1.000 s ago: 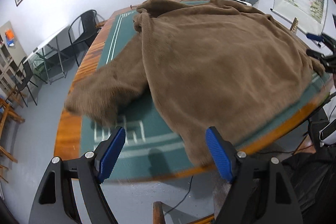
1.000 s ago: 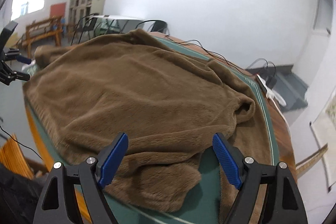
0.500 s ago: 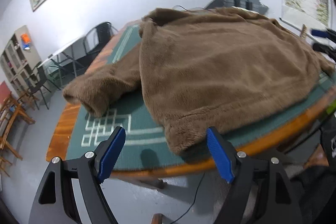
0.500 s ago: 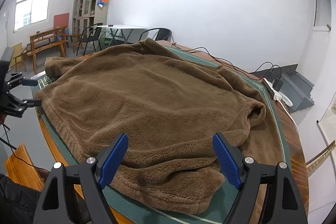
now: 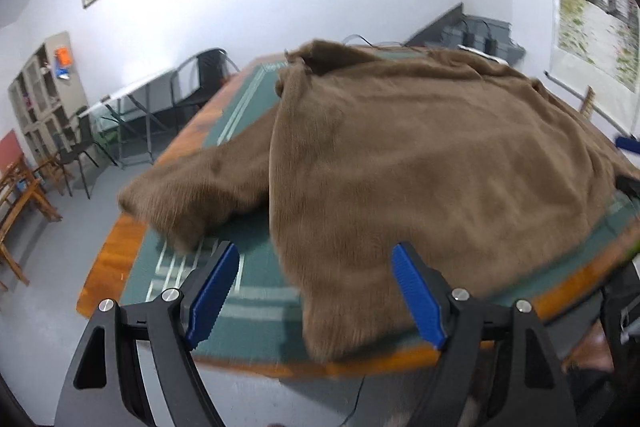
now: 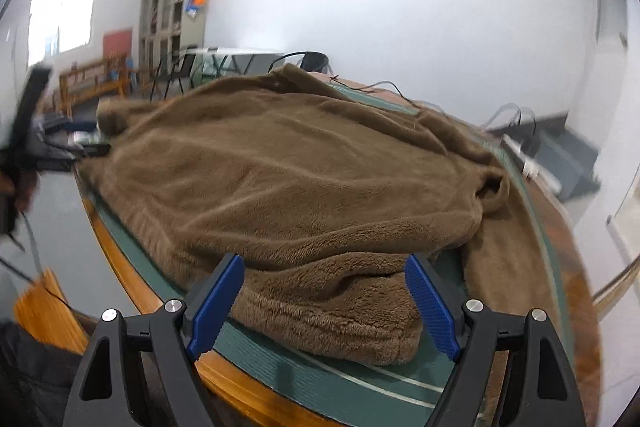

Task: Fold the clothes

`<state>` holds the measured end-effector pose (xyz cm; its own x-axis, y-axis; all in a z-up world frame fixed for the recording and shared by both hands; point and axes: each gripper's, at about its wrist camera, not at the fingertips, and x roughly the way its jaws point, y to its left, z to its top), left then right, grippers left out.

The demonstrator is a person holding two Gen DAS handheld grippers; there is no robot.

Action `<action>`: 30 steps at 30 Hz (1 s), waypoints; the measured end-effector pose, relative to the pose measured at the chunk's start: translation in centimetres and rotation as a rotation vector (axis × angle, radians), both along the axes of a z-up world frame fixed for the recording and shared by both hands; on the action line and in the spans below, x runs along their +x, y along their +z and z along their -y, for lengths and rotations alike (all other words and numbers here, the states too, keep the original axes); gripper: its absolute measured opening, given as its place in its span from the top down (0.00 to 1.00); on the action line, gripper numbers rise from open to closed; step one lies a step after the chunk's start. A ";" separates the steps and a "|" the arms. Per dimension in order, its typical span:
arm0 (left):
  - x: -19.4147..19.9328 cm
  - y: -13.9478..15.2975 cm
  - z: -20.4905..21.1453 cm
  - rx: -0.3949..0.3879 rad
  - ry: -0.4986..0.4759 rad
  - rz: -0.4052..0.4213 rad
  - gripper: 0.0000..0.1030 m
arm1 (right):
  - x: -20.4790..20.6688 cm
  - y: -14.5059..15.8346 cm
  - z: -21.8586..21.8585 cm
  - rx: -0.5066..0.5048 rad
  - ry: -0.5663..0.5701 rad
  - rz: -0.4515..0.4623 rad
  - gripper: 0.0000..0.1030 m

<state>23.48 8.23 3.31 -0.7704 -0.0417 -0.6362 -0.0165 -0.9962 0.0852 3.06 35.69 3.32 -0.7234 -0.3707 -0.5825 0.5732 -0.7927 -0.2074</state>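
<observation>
Sweater (image 5: pixel 420 167): we see it spread flat across the green table (image 5: pixel 256 291), one sleeve (image 5: pixel 200 187) reaching toward nine o'clock.
Left gripper (image 5: pixel 316 291): we hold it wide, empty, over the hem corner at six o'clock.
Right gripper (image 6: pixel 324 303): wide too, gripping nothing, above the other sleeve's cuff (image 6: pixel 340 323).

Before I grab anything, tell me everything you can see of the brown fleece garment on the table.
The brown fleece garment is a plush, fuzzy top spread over the green-matted table, not yet folded. One sleeve angles out toward the table's edge; the other sleeve lies doubled along the hem on the opposite side. The collar sits at the far end. Its near corner reaches the wooden rim. Both grippers hang open in front of it, and neither touches it.
</observation>
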 end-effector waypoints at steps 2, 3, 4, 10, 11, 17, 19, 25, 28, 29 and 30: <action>1.0 -0.4 0.5 0.013 -0.012 0.014 0.20 | 0.0 -0.4 0.9 0.039 0.014 -0.021 0.18; 1.4 -0.7 0.7 0.023 -0.014 0.018 0.20 | -0.6 -0.7 1.2 0.028 0.022 -0.007 0.18; 1.8 -1.0 1.0 0.032 -0.015 0.022 0.20 | -1.2 -0.9 1.6 0.017 0.029 0.007 0.18; 1.5 -2.3 0.9 0.043 0.020 0.021 0.20 | -4.0 -1.0 3.6 -0.119 0.056 0.086 0.18; 1.3 -2.3 0.7 0.044 0.008 0.014 0.20 | -4.2 -0.9 3.8 -0.130 0.063 0.087 0.18; 0.5 -2.9 0.2 0.019 -0.039 0.010 0.20 | -4.1 -1.3 5.5 -0.111 0.054 0.047 0.18; 0.1 -2.6 0.3 0.044 -0.018 -0.008 0.20 | -4.9 -1.8 5.6 -0.153 0.057 0.083 0.18; -1.9 -1.2 1.2 0.184 0.037 -0.050 0.20 | -5.7 -2.2 6.8 -0.186 0.091 0.082 0.18; -3.6 -0.8 1.6 0.268 0.059 -0.044 0.20 | -4.9 -2.2 7.6 -0.165 0.117 0.036 0.18; -4.1 -0.7 1.7 0.295 0.067 -0.041 0.20 | -4.7 -2.4 7.8 -0.160 0.127 0.036 0.18; -4.6 -0.6 1.7 0.315 0.074 -0.038 0.20 | -4.6 -2.7 8.1 -0.155 0.137 0.036 0.18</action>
